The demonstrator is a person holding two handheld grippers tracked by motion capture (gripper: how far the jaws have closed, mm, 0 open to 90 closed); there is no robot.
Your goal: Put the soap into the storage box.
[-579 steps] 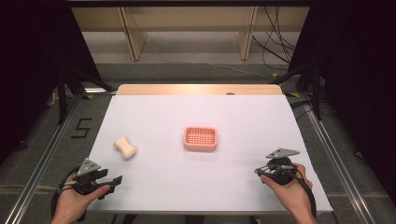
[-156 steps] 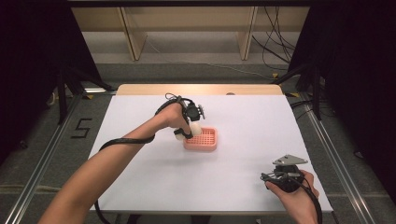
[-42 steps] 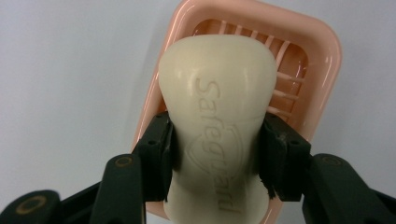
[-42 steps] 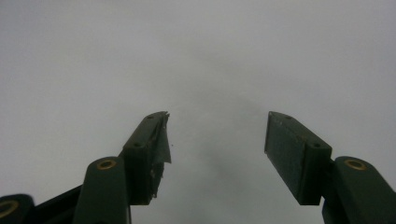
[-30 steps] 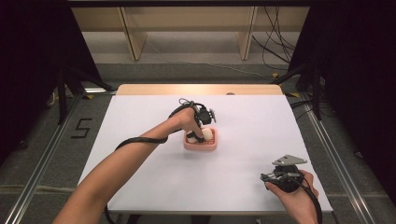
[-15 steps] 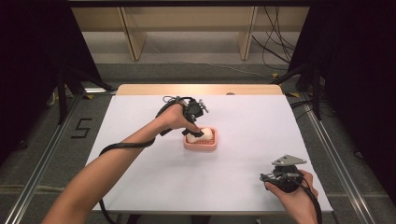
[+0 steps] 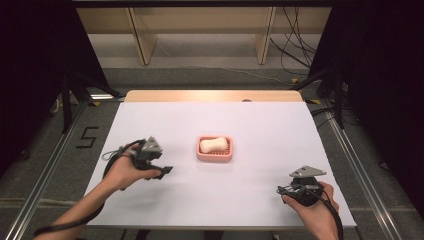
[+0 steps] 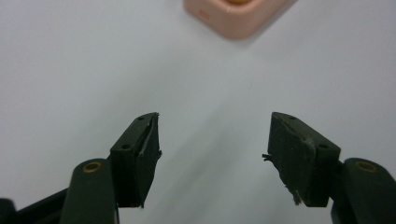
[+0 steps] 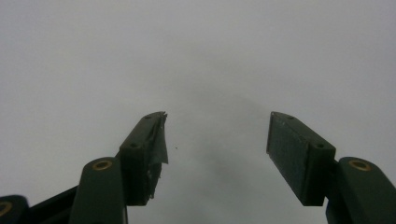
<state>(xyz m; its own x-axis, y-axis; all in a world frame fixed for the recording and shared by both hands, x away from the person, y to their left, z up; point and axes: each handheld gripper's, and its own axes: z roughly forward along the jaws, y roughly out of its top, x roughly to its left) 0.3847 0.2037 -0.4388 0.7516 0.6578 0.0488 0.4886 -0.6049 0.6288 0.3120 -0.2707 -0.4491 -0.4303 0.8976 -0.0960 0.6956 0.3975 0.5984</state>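
High view first: the soap lies flat in the pink dish near the middle of the white table, pale against the pink rim; the left claw sits off to the dish's left, low over the table and well apart from the dish, its jaws having just been closing a little with nothing between them; the right claw rests at the near right corner, far from everything.

Left gripper view: the left claw stands spread, the two black pads bare and only white table between them; a corner of the dish shows at the top edge, some way ahead.

Right gripper view: the right claw is spread too, holding nothing, plain table beneath it.

As I read it, the job of putting the soap in the dish looks done; the soap sits squarely inside, nothing hangs over the rim; what may be left is only bringing the left hand back to the near edge to match the right.
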